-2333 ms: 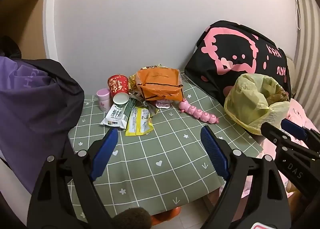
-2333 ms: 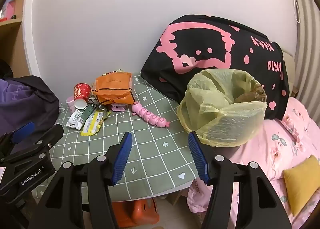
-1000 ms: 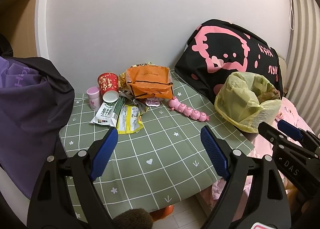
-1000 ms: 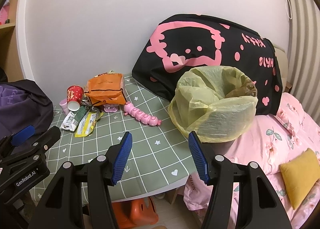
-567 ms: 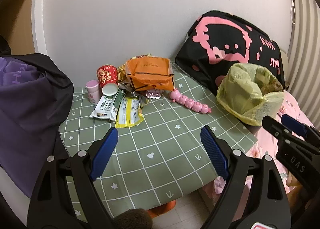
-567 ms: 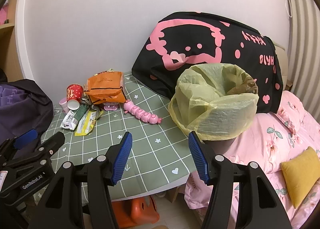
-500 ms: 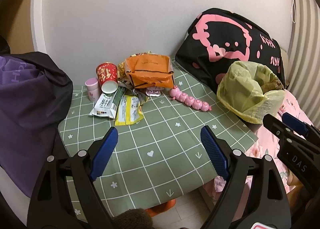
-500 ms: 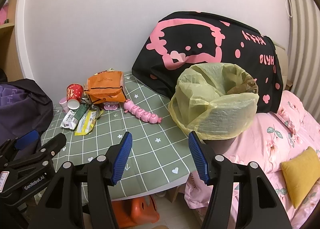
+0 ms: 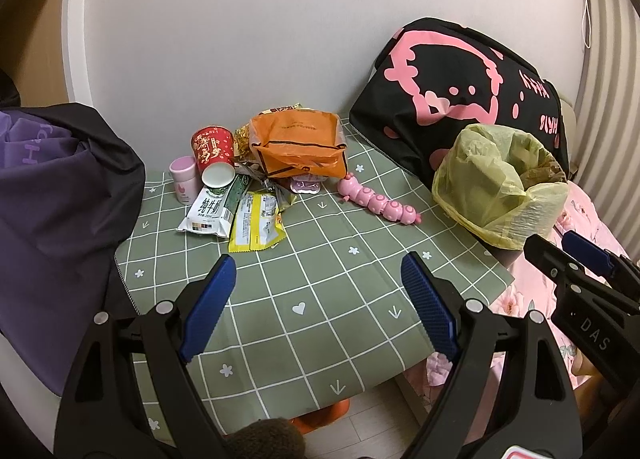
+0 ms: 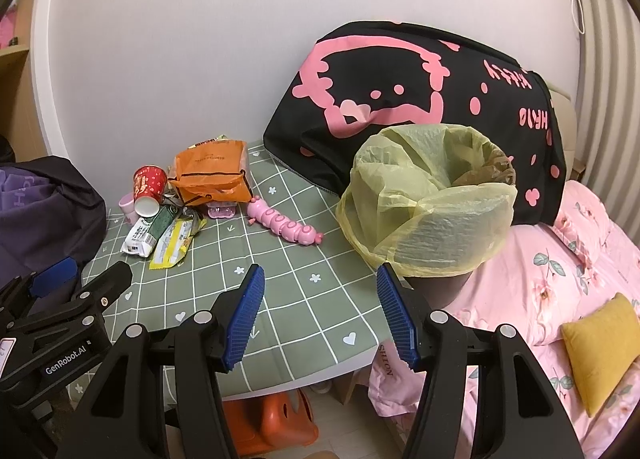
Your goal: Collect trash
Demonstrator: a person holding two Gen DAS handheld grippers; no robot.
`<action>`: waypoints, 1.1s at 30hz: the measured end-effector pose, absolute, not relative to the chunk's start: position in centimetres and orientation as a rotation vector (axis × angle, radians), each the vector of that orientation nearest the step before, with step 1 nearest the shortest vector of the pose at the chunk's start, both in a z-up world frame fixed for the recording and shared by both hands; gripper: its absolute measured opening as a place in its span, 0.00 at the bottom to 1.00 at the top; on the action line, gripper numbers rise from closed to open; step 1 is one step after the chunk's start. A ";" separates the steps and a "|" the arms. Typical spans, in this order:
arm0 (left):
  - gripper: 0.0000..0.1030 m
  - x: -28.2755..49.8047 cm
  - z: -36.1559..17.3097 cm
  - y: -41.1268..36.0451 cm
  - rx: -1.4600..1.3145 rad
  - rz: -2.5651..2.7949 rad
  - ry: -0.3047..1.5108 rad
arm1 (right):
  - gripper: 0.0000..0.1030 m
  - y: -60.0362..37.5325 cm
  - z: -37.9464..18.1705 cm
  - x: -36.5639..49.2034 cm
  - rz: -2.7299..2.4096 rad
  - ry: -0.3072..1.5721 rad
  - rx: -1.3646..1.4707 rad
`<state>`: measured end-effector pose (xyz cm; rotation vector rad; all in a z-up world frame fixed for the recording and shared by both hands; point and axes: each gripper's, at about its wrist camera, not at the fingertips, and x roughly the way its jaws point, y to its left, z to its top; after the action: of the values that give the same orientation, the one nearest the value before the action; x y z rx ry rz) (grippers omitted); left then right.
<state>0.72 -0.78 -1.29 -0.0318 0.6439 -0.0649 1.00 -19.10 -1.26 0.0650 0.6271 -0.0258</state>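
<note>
Both my left tool [image 9: 316, 295] and right tool [image 10: 318, 307] gape wide, empty; the wrapper pile [image 9: 256, 199] lies well ahead on the counter [image 9: 320, 299].

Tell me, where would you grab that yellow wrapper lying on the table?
Pinch the yellow wrapper by its near, crimped end. It lies flat with that end free and pointing toward the left claw, while its far end tucks under the pile. Come in low from the front.

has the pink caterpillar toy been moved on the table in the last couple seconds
No. The pink caterpillar toy lies between the orange bag and the yellow-lined bin, as before.
</note>
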 end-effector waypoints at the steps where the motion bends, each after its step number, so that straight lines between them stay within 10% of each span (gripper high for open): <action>1: 0.78 0.7 -1.3 -0.8 -0.032 -0.065 0.644 | 0.54 -19.1 -1.3 1.0 -0.026 0.627 0.065; 33: 0.78 7.9 -1.5 4.4 -0.051 0.014 0.610 | 0.54 -20.0 -3.3 7.2 0.003 0.665 0.043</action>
<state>7.90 4.40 -1.50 -0.0508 0.6103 0.0140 7.23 -19.95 -3.25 0.0432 0.6651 0.0027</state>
